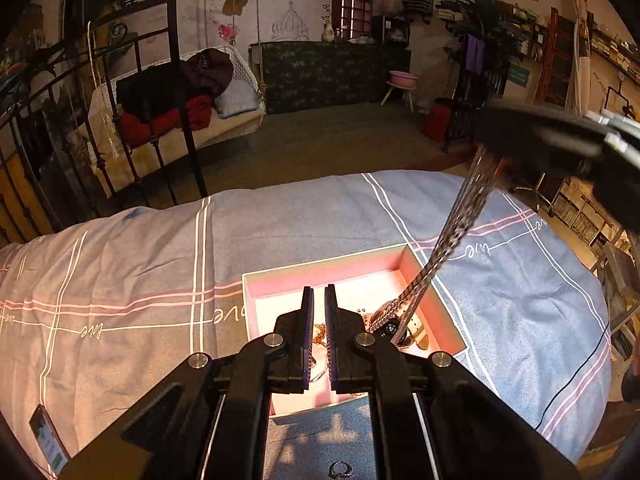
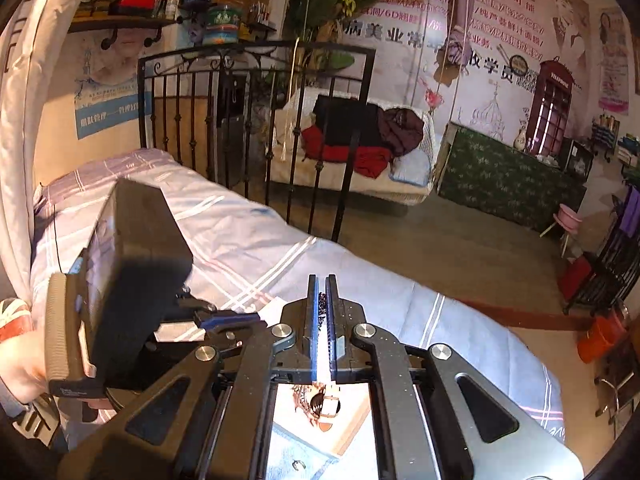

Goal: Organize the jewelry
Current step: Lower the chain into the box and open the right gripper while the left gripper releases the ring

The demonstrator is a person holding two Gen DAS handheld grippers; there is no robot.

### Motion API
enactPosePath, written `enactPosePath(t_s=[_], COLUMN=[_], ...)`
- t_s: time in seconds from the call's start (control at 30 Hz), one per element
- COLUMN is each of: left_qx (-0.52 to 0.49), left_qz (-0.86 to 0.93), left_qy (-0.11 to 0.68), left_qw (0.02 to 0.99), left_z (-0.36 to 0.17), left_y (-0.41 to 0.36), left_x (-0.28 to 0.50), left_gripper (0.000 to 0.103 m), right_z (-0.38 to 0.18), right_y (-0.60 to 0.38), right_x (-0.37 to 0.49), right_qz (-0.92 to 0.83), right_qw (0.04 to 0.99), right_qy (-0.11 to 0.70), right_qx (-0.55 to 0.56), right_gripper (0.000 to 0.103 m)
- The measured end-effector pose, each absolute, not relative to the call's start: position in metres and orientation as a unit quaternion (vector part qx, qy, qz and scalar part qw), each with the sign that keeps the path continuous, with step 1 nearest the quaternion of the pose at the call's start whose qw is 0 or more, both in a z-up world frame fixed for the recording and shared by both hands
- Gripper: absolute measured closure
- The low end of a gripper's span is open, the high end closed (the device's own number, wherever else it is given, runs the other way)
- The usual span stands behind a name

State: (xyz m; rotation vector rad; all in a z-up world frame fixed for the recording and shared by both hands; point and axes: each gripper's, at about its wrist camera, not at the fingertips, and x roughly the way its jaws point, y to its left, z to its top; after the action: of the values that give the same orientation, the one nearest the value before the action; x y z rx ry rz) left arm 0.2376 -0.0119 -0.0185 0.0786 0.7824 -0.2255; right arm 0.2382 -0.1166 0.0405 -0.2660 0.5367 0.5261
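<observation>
Several pieces sit in the pink box (image 1: 320, 276) already: watch (image 1: 416, 330), small bits. My right gripper (image 2: 322, 292), jaws pinching the chain (image 1: 460, 224), lifts it toward 1 o'clock. Left gripper (image 1: 319, 300) pressed together, empty. Ring (image 1: 340, 469) at 6 o'clock still outside. Abt halfway, I'd guess.

A bed (image 1: 280, 220) covered by a grey-blue sheet with pink and white stripes fills the foreground, and a phone (image 1: 48, 440) lies near its edge with the screen lit. A black iron bed frame (image 2: 256, 80) rises at the bed's end. Beyond it hangs a white swing seat (image 1: 232, 108) piled with red and dark clothes (image 1: 172, 92). A cabinet draped in dark green patterned cloth (image 1: 332, 76) stands against the wall, with a red telephone-booth shelf (image 1: 354, 0) above it. A pink basin (image 1: 404, 79) sits on a small stool nearby. Printed posters cover the back wall (image 2: 500, 20).
</observation>
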Motion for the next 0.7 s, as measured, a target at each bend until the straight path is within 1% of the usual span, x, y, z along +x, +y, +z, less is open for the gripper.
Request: enactPosePath(t_s=[0.17, 0.27, 0.43, 0.7], left_qx=[0.033, 0.027, 0.020, 0.014], left_qz=[-0.102, -0.099, -0.096, -0.083], left_qy=[0.406, 0.412, 0.417, 0.427], left_qw=[0.908, 0.905, 0.904, 0.900], left_z=[-0.037, -0.040, -0.042, -0.047], left_y=[-0.011, -0.011, -0.012, -0.012], left_x=[0.248, 0.254, 0.265, 0.274], left_gripper=[0.097, 0.097, 0.097, 0.097], right_z=[-0.015, -0.035, -0.051, -0.062], right_y=[-0.113, -0.112, -0.113, -0.115], right_x=[0.264, 0.273, 0.279, 0.282], right_qz=[0.247, 0.241, 0.235, 0.232], right_qw=[0.899, 0.892, 0.886, 0.881], right_qy=[0.340, 0.364, 0.382, 0.396], right_qx=[-0.123, -0.121, -0.118, -0.118], right_gripper=[0.099, 0.099, 0.099, 0.099])
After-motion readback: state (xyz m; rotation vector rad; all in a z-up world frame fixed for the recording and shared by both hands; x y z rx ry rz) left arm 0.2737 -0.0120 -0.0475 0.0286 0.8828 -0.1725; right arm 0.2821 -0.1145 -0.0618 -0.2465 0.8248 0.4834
